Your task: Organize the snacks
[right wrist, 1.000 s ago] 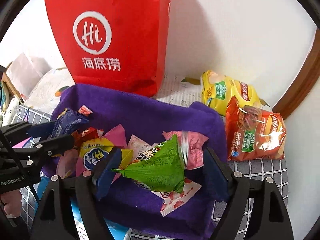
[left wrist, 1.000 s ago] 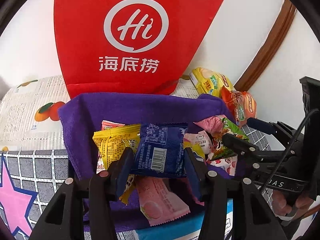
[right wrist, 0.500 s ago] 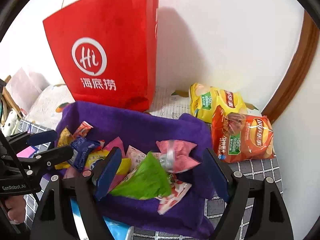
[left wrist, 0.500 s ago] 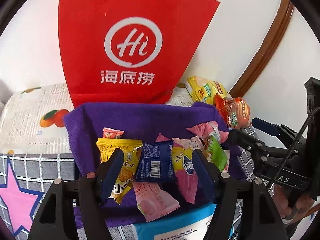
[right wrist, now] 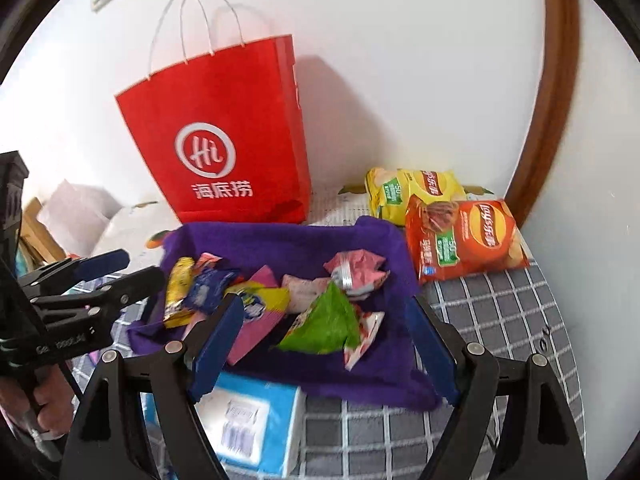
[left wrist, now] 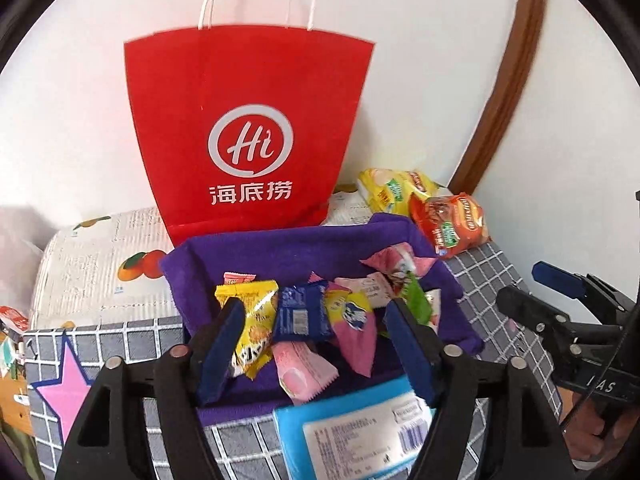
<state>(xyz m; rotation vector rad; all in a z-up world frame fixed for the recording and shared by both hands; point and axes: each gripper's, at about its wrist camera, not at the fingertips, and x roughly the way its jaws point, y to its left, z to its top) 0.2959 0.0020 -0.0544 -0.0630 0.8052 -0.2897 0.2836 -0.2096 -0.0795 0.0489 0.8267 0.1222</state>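
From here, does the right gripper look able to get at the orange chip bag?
Probably yes. The orange chip bag lies uncovered beside the purple tray, and the right gripper is open and empty.

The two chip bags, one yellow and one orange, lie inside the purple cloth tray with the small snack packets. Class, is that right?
Not quite. The yellow chip bag and orange chip bag lie outside the purple cloth tray, beside its far right corner on the table, as the right wrist view shows. The small snack packets are inside.

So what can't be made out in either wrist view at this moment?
- Red paper bag: its inside, hidden by its own front in both views.
- Blue-and-white pack: label too small to read; left gripper fingers, its jaws opening around nothing, cover its corners.
- Purple cloth tray: lower snacks buried under others.
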